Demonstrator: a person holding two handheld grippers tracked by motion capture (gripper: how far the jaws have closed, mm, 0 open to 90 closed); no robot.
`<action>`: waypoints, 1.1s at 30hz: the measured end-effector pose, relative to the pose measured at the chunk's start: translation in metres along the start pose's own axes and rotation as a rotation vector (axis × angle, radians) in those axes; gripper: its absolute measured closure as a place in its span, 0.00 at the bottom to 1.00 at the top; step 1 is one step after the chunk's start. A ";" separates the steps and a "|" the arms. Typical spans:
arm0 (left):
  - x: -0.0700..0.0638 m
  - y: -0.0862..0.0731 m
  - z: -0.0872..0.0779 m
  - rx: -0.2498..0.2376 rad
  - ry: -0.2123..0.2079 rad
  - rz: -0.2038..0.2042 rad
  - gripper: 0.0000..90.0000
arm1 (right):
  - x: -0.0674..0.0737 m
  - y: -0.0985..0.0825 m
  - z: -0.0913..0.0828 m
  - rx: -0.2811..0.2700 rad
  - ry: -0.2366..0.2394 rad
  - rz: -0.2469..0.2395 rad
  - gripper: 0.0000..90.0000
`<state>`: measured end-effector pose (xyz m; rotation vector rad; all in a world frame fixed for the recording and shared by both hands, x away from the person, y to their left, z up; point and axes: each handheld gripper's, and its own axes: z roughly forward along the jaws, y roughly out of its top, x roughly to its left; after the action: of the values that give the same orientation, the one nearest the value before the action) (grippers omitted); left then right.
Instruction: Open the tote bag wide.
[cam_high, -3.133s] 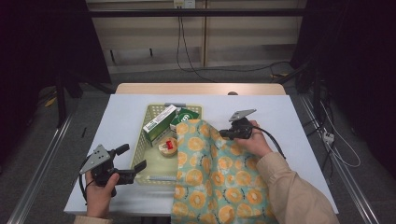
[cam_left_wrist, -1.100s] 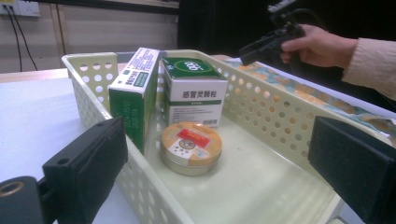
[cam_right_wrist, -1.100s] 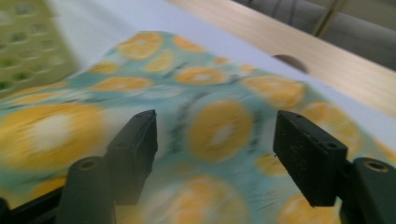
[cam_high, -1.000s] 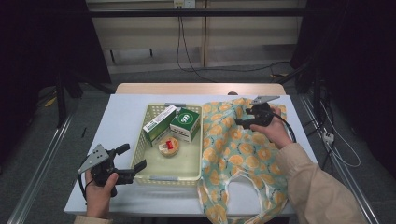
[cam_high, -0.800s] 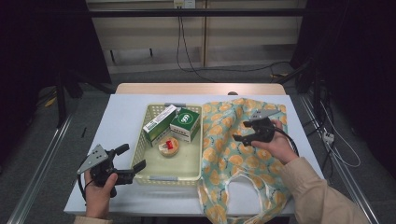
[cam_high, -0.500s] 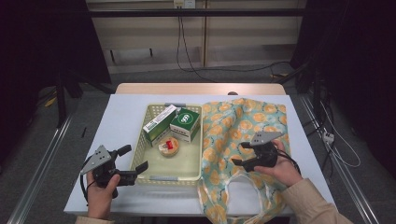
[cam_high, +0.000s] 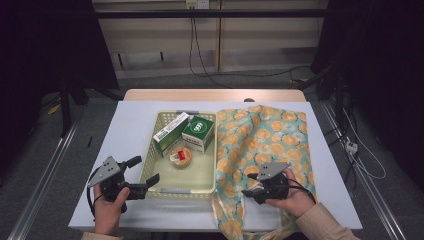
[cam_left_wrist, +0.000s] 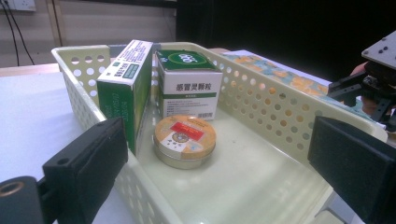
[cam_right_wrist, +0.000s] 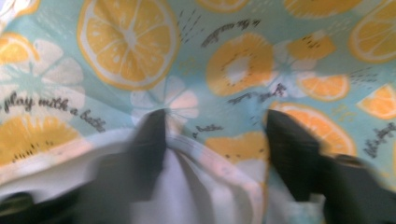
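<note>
1. High view: the white surface (cam_high: 130, 125) carries everything; a citrus-print cloth (cam_high: 265, 140) lies spread flat on its right half, just beside the basket, its near end rumpled and hanging over the front edge; judging by this, the spreading is largely done and the near edge is left to straighten.
2. A pale perforated basket (cam_high: 200, 175) sits uncovered at centre-left; inside, at the far end, stand a long green-and-white box (cam_high: 170, 133) and a squarer green box (cam_high: 198, 132), touching; a small round tin (cam_high: 180, 156) lies in front of them.
3. The right hand-held gripper (cam_high: 249, 192) rests low on the cloth's near part; its jaws have just been closing, and in the right gripper view a pale hem (cam_right_wrist: 205, 158) bunches between the two black jaws; whether the pads already pinch it I cannot tell, the picture being blurred.
4. The left hand-held gripper (cam_high: 145, 175) hovers at the basket's near-left corner, jaws apart and holding nothing; the basket wall passes between them.
</note>
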<state>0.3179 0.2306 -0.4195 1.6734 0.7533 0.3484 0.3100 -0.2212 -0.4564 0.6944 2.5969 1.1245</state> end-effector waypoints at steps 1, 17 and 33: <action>0.000 0.000 0.000 -0.001 0.000 0.001 0.05 | 0.000 0.000 0.000 -0.005 0.002 -0.005 0.65; -0.002 0.000 0.002 0.003 -0.001 0.003 0.05 | -0.052 -0.005 0.001 -0.027 -0.115 0.178 1.00; 0.000 0.000 0.005 0.011 -0.004 0.003 0.05 | -0.122 0.007 0.017 -0.062 -0.286 0.429 1.00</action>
<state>0.3214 0.2271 -0.4206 1.6855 0.7514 0.3437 0.4240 -0.2680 -0.4610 1.3344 2.2208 1.1085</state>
